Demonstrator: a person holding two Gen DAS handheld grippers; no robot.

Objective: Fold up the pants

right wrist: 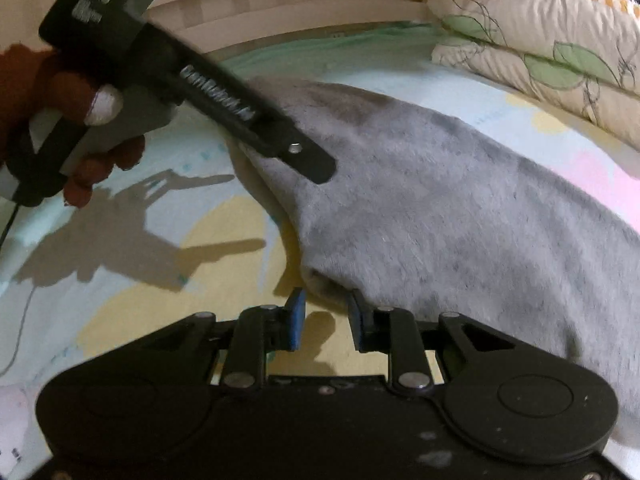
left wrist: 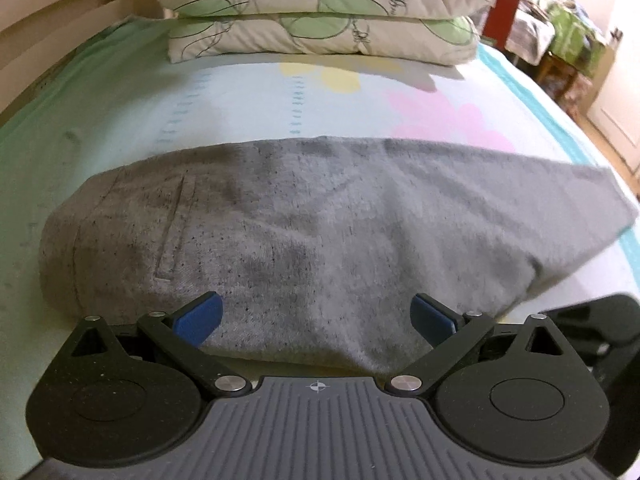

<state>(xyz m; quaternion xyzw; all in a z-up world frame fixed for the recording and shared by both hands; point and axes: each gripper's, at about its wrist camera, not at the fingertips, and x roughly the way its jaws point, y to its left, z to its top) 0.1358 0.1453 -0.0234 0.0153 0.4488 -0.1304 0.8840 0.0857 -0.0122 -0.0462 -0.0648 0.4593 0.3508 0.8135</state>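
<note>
Left wrist view: grey pants [left wrist: 304,232], folded lengthwise leg over leg, lie across a pastel bedsheet [left wrist: 120,120], waistband and pocket slit to the left, leg ends tapering right; two leaf-print pillows [left wrist: 320,12] are stacked beyond. The left gripper [left wrist: 316,318] hangs over the near edge with its blue pads spread wide and nothing between them, apparently clear of the cloth while the fold is judged. Right wrist view: the same pants [right wrist: 460,208] fill the right half, a rounded fabric corner just ahead of the right gripper [right wrist: 324,316]. Its jaws stand narrowly apart with only sheet [right wrist: 120,280] showing in the gap; no cloth is pinched. A person's hand [right wrist: 60,120] holds the other tool's handle upper left, its arm reaching over the pants' far edge, likely positioning for the next fold.
</note>
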